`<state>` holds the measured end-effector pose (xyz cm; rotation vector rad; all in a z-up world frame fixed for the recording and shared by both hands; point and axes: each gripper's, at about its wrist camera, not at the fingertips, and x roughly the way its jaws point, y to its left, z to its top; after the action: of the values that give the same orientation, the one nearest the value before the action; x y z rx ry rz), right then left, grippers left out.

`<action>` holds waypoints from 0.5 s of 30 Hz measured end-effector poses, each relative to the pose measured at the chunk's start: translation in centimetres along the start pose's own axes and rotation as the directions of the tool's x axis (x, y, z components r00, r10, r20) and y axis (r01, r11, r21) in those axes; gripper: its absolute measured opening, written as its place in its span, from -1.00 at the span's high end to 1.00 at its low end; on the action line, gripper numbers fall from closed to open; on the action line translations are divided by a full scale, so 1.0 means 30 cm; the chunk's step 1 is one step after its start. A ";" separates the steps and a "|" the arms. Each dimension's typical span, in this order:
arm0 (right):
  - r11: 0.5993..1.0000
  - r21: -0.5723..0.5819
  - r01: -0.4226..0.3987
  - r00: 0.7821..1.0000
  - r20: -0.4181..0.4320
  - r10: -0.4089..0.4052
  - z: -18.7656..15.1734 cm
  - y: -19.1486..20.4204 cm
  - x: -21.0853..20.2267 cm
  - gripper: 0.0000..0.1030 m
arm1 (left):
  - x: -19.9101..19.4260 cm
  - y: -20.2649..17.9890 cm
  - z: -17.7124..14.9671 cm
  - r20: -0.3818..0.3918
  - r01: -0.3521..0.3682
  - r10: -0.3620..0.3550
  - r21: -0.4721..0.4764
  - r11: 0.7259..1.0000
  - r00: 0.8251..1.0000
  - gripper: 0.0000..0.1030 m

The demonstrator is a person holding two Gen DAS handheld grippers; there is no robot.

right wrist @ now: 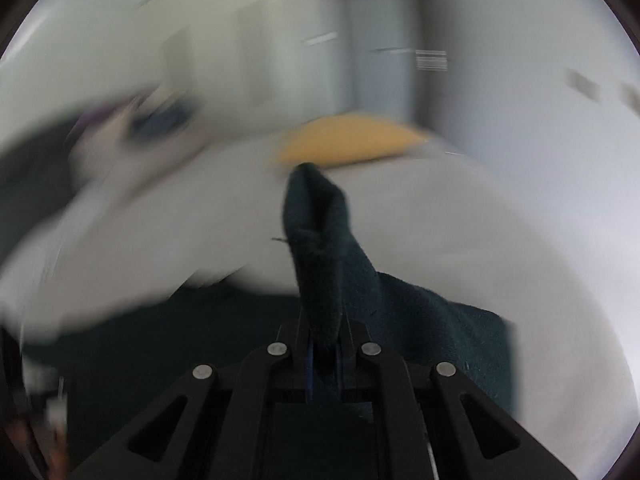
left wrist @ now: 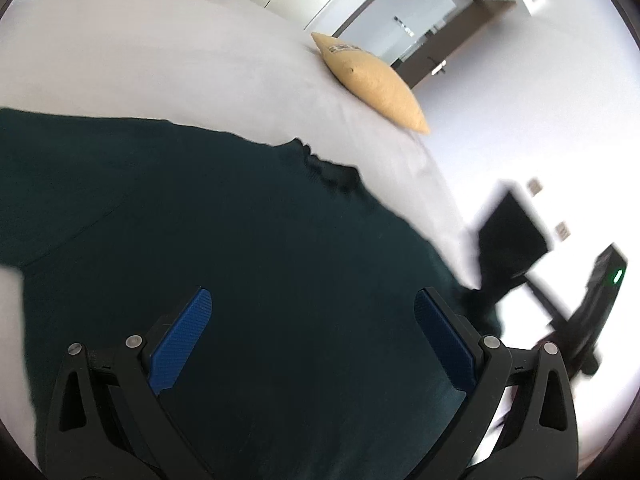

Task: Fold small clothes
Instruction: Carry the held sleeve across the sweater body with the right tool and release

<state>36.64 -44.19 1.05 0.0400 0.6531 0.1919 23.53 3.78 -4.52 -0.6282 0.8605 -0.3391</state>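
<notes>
A dark green garment lies spread over a white bed, filling the lower half of the left wrist view. My left gripper hovers over its middle, jaws wide apart, blue pads bare and nothing between them. In the right wrist view my right gripper is shut on a pinched corner of the same dark green garment, which stands up in a peak past the fingertips and trails down to the right. That view is heavily blurred.
A yellow cushion rests on the bed's far side, also visible as the yellow cushion. Beyond the bed's right edge are a black panel and a black device with a green light. Wardrobe doors and a doorway stand behind.
</notes>
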 end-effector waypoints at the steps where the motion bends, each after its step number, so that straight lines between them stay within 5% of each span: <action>1: 0.996 -0.088 -0.014 0.999 -0.046 0.010 -0.022 0.108 0.063 0.84 | 0.015 0.007 0.019 -0.011 0.024 -0.024 -0.017 1.000 1.000 -1.00; 4: 0.981 -0.191 -0.042 0.992 -0.122 0.019 -0.110 0.284 0.178 0.84 | 0.073 0.034 0.064 -0.056 0.100 -0.104 -0.074 0.992 0.993 -1.00; 9: 0.983 -0.173 -0.066 0.987 -0.154 0.039 -0.185 0.317 0.222 0.83 | 0.202 0.074 0.117 -0.139 0.196 -0.232 -0.231 0.953 0.963 -1.00; 15: 0.979 -0.192 -0.076 0.985 -0.165 0.044 -0.215 0.377 0.231 0.82 | 0.316 -0.004 0.196 -0.211 0.237 -0.288 -0.237 0.942 0.934 -1.00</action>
<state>36.26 -31.91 -7.12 -0.1480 0.7908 0.3205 33.98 0.99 -7.21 -0.9148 1.0575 -0.5839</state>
